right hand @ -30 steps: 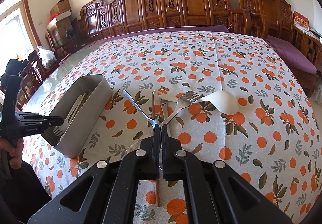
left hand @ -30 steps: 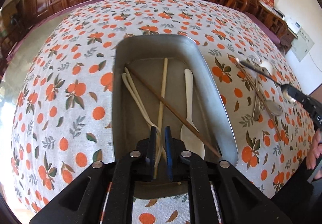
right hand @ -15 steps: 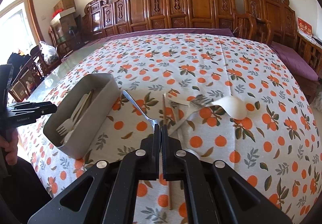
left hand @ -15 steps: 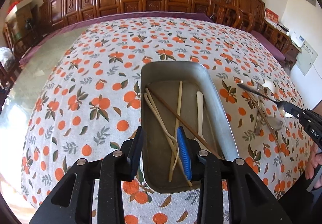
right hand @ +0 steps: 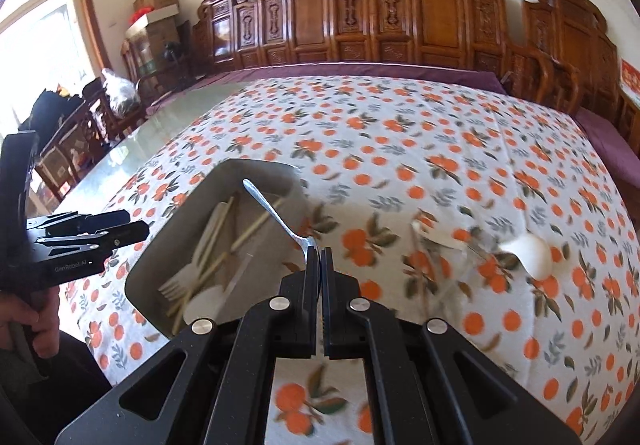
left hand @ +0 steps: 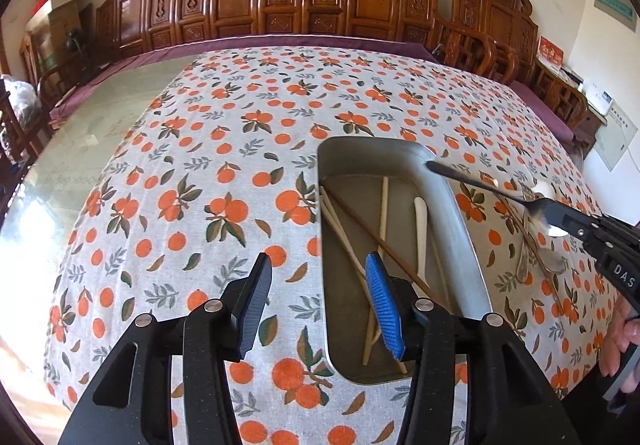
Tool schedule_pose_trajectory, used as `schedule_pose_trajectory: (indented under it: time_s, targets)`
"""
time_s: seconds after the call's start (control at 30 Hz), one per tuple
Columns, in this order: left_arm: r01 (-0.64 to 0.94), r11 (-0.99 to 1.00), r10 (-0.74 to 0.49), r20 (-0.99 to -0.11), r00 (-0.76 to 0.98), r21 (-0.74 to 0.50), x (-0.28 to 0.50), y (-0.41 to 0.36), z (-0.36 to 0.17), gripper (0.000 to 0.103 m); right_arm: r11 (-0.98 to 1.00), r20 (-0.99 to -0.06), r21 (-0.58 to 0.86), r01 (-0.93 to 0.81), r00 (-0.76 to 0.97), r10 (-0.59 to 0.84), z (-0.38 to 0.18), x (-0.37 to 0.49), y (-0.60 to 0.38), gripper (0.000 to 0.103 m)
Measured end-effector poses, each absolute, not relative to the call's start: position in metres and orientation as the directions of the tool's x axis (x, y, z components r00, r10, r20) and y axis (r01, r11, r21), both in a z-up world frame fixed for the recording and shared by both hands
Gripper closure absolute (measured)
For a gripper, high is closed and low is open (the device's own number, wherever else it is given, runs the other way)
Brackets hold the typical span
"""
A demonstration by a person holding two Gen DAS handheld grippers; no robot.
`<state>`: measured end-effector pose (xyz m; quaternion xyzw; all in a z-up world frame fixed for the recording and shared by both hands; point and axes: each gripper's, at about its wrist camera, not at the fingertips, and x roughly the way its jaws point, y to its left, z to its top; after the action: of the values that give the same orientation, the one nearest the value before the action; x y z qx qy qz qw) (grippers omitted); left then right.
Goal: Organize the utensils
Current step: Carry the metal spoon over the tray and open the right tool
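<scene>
Metal fork (right hand: 280, 219): clamped by its head end between the right gripper's (right hand: 320, 251) closed fingers; the handle sticks out ahead of the claw and hangs over the tray (right hand: 256, 169), tip near the tray's far end.
Same fork, left view (left hand: 480, 183): handle tip reaches just over the tray's right rim (left hand: 460, 205), clear of the utensils inside.
Right hand (left hand: 624, 329): only fingers show at the frame edge right of the tray, gripper pointing down at a slant toward it.
Left gripper (left hand: 316, 289): jaws opening, nothing between them; one blue pad (left hand: 382, 301) hangs over the tray's near end, the other finger over the cloth left of the tray.
Left hand (right hand: 36, 321): wrapped round the gripper's handle, left of the tray, gripper tilted downward.
Tray contents: pale chopsticks (left hand: 384, 213), a dark thin stick (left hand: 384, 245) crossing them, a white spoon (left hand: 420, 229), a white fork (right hand: 180, 281).
Loose utensils (left hand: 536, 257): on the tablecloth (left hand: 200, 205) right of the tray; a white spoon (right hand: 532, 249) lies among them, blurred.
</scene>
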<state>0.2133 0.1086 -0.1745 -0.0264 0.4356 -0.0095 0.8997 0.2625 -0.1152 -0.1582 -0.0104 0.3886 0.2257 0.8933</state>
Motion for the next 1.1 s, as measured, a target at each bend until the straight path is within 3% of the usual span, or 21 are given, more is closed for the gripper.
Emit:
schedule_pose_trajectory:
  time_s: [0.33,0.67,1.1]
  targets:
    - [-0.017,0.996,-0.053,-0.762,0.646,-0.083,0.205,0.123,-0.165,0.055,0.882,-0.735,0.064,-0.467,0.575,0.359,-0.154,0.281,-0.050,0.100]
    - [-0.026,0.993,-0.070,-0.756,0.651,-0.115,0.202,0.135,-0.163,0.055,0.894,-0.774,-0.074,-0.442,0.591,0.228,-0.168,0.303,-0.007,0.100]
    - [-0.020,0.992,-0.081,-0.755,0.651,-0.123,0.202,0.135,-0.163,0.055,0.886,-0.792,0.055,-0.461,0.520,0.320,-0.178,0.298,0.001,0.096]
